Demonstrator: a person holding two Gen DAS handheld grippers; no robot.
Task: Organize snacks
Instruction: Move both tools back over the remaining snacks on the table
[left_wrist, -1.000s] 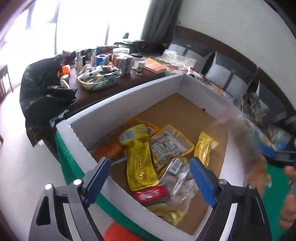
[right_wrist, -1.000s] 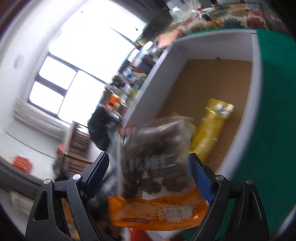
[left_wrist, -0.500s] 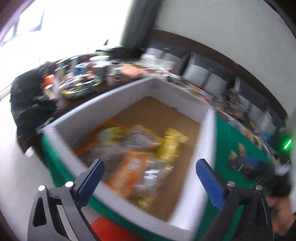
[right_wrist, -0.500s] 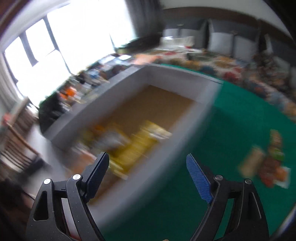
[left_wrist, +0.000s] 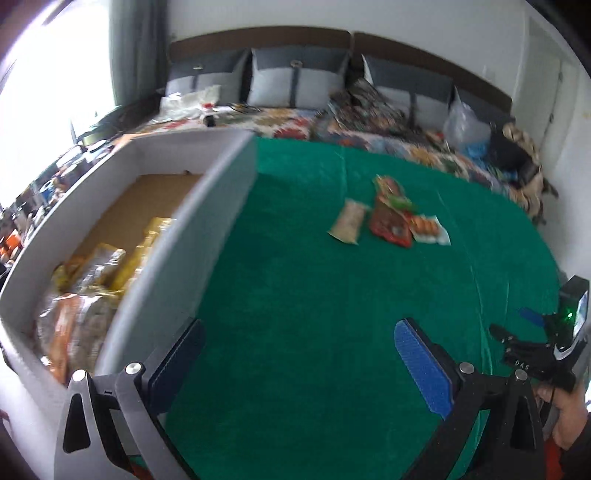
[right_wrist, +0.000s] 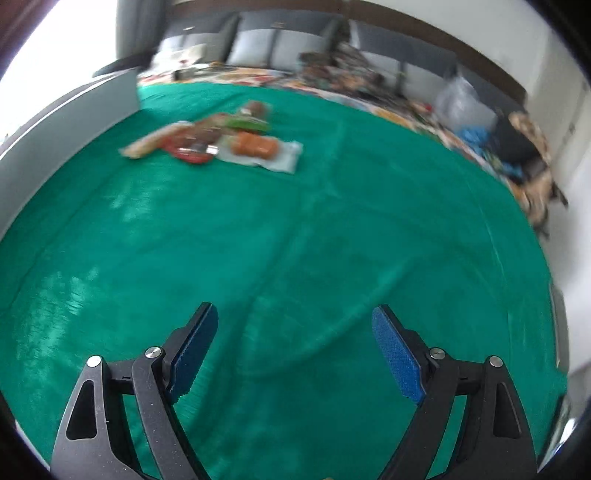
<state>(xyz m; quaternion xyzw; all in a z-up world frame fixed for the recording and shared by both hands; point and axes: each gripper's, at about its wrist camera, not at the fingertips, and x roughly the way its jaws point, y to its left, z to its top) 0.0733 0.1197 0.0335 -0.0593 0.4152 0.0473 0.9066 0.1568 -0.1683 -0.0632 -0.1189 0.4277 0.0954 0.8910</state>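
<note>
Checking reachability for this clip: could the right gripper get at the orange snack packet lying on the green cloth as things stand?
Probably yes. The right gripper is open and empty, and only bare green cloth lies between it and the orange snack packet; the white box stands off to the side.

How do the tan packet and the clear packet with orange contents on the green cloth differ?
The tan packet is narrow, opaque and lies nearest the white box; the clear packet with orange contents is see-through and lies farthest from it. Both lie flat on the green cloth, untouched.
</note>
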